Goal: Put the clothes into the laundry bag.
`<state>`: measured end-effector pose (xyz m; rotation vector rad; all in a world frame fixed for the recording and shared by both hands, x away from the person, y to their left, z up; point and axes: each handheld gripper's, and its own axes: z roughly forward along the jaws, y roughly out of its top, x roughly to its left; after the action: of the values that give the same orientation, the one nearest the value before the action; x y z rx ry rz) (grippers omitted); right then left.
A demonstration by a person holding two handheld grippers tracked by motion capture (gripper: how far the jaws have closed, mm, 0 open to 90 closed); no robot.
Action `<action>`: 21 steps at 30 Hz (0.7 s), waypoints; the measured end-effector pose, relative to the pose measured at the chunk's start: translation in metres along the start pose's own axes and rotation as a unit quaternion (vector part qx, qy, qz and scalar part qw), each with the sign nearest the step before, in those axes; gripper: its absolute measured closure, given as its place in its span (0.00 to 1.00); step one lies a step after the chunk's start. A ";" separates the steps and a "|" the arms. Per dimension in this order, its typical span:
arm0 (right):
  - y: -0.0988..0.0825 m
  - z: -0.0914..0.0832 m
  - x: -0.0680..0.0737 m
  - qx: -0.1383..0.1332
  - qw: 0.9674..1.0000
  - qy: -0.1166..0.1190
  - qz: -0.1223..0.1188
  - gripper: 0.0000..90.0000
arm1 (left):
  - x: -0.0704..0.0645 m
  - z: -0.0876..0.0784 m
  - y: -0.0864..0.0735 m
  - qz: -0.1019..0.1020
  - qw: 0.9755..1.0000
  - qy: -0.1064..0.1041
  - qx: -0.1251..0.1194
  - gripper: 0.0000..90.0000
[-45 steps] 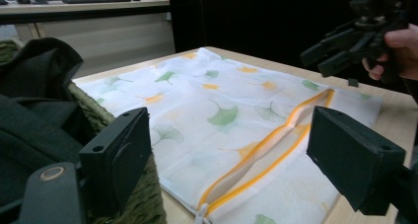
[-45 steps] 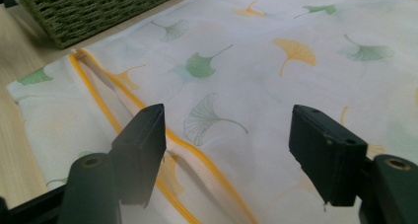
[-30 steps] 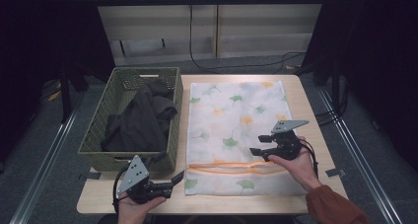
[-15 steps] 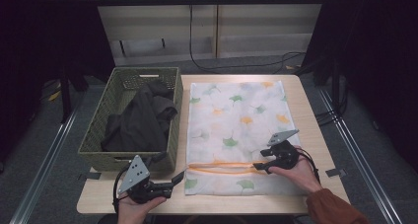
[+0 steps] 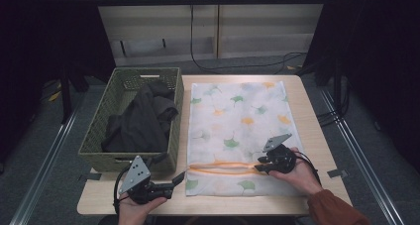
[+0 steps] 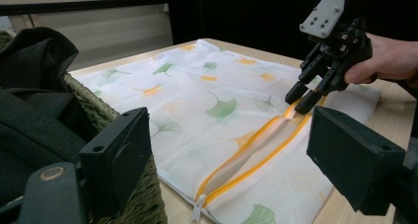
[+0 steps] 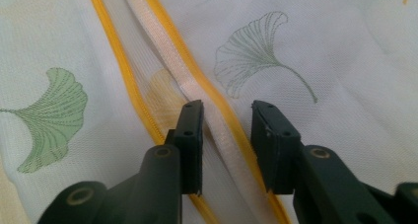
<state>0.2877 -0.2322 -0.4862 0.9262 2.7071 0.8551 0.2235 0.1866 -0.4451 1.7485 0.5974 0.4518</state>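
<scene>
Right claw: it has come down onto the laundry bag at lower right of the high view, and its jaws have just been closing; in the right gripper view they straddle one edge of the zip opening with a gap still showing on either side, so no grip yet.
Left claw: unmoved at lower left of the high view, jaws wide apart and holding nothing, pointing toward the zip's near end.
Laundry bag: flat on the table, white mesh with leaf prints, filling the centre of the high view; its orange zip is open along the near edge.
Basket: left of the bag and touching its side, with dark clothes inside.
Meaning: the right claw seems about to pinch the zip's lip, likely to lift the mouth open for the clothes.
</scene>
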 end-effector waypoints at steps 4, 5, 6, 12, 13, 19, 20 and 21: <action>0.001 0.000 -0.002 0.003 1.000 -0.003 0.013 0.85 | 0.000 -0.001 0.000 0.001 1.000 0.004 0.005 0.18; 0.001 0.000 -0.002 0.002 1.000 -0.003 0.015 0.87 | 0.000 0.000 0.000 -0.002 1.000 0.004 0.003 0.18; 0.001 0.000 -0.003 -0.001 1.000 -0.003 0.014 0.88 | 0.000 0.000 0.000 -0.002 1.000 0.004 0.002 0.18; -0.001 -0.001 -0.006 -0.007 0.999 -0.001 0.033 0.95 | 0.000 0.000 0.000 0.000 1.000 0.003 0.004 0.18; -0.001 -0.002 -0.007 -0.009 0.999 -0.003 0.034 0.96 | 0.000 0.000 0.000 0.000 1.000 0.003 0.004 0.18; -0.002 -0.005 -0.010 -0.030 0.999 0.001 0.043 0.98 | 0.000 0.000 0.000 0.001 1.000 0.002 0.006 0.18; -0.002 -0.004 -0.010 -0.033 0.998 0.003 0.045 0.98 | 0.000 0.000 0.000 0.001 1.000 0.002 0.006 0.18; -0.002 -0.004 -0.010 -0.036 0.998 0.005 0.046 0.98 | 0.000 0.000 0.000 0.001 1.000 0.003 0.007 0.18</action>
<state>0.2936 -0.2414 -0.4838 1.0413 2.6401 0.9717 0.2238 0.1869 -0.4452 1.7612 0.6038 0.4549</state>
